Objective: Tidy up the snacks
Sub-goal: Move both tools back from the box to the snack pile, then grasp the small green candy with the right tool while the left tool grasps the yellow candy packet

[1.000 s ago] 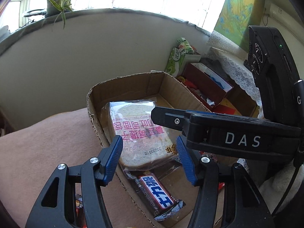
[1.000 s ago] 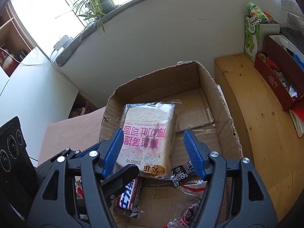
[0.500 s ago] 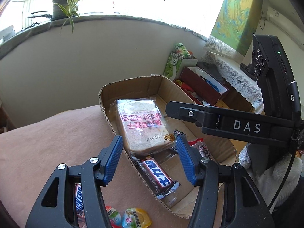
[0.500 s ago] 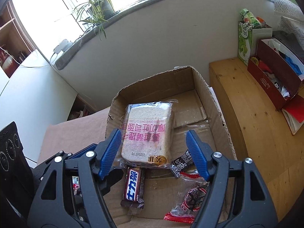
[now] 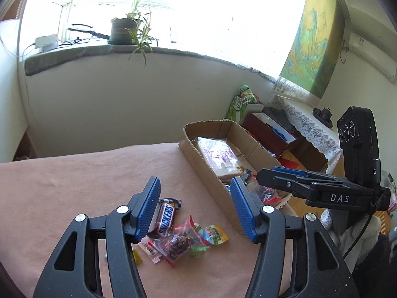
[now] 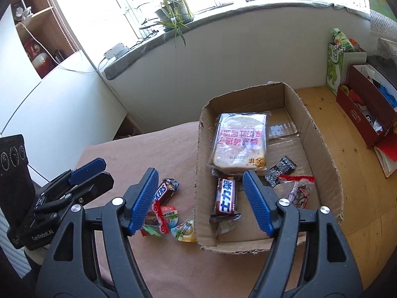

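Far left in the right wrist view: left gripper (image 6: pixel 89 171) seen side-on, poised above the pink cloth (image 6: pixel 139 154), fingers parted and empty in its own view, likely lined up for the next pick. Just right of it, loose snacks clustered on the cloth, outside the box and so not yet sorted: Snickers bar (image 5: pixel 165 219) lying diagonally, clear packet of dark fruit (image 5: pixel 177 244) overlapping its lower end, small jelly cup (image 5: pixel 215 234) beside that, nearest the box wall, plus a few sweets half hidden behind the left finger. Left gripper (image 5: pixel 194 209) framing this heap between released jaws, hovering above, touching nothing; probably the reason for hanging here, since the Snickers bar sits close to the left pad. Next rightward, cardboard box (image 6: pixel 202 164) with its long wall just beside the heap, a short carry for anything lifted. Inside, bagged bread slice (image 6: pixel 239 144) flat toward the far-left part, chocolate bar with Chinese lettering (image 6: pixel 226 196) lengthwise below it, then a small dark packet (image 6: pixel 282 167) and a red-edged clear packet (image 6: pixel 299 191) further right; far end of the floor bare, room for the rest. Right gripper (image 6: pixel 201 200) also unclenched and empty, straddling the box's left wall from above, seemingly idle. Beyond the box, wooden surface (image 6: pixel 347 198) with a red box (image 6: pixel 364 114) of clutter, apparently no part of the job.
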A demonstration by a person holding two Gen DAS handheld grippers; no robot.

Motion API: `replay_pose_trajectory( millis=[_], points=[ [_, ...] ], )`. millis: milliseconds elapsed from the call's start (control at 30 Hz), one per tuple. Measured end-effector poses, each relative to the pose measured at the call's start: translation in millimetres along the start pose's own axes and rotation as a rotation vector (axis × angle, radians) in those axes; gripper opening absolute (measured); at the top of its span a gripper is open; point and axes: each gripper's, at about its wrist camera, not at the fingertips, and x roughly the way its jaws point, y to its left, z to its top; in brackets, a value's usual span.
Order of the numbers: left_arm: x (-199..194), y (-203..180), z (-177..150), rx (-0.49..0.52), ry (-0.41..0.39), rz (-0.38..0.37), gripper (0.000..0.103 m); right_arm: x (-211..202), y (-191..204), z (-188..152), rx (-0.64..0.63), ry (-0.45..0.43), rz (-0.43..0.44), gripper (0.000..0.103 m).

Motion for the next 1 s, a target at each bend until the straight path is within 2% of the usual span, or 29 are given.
replay_pose_trajectory(
  millis=[300,533,567,667,800,867,1000],
  points=[
    [-28.7,50.5,-39.7,-0.07,0.017,0.045,0.058,13.5,54.1,-45.0,-0.087,0.059,0.073,0.073],
    [-22.8,82.1,-67.0,-0.116,0.086,0.064,0.058,37.8,72.8,-81.3,-0.175,0.1,0.011,0.073],
    [-19.7,83.7,-70.2,-0.117,0.095,0.062,0.057,40.7,72.8,-86.5,-0.179,0.101,0.002,0.072],
    [-12.3,86.2,-80.3,-0.111,0.124,0.058,0.056,52.2,71.5,-97.8,-0.192,0.12,-0.015,0.057],
    [-0.9,88.4,-82.2,-0.107,0.146,0.053,0.051,66.8,68.1,-104.4,-0.198,0.135,-0.033,0.048],
    [3.8,88.2,-81.1,-0.097,0.153,0.052,0.048,71.1,68.3,-105.1,-0.201,0.135,-0.04,0.047],
    [13.5,85.9,-81.0,-0.067,0.178,0.064,0.047,80.9,68.7,-103.9,-0.21,0.14,-0.059,0.047]
  ],
)
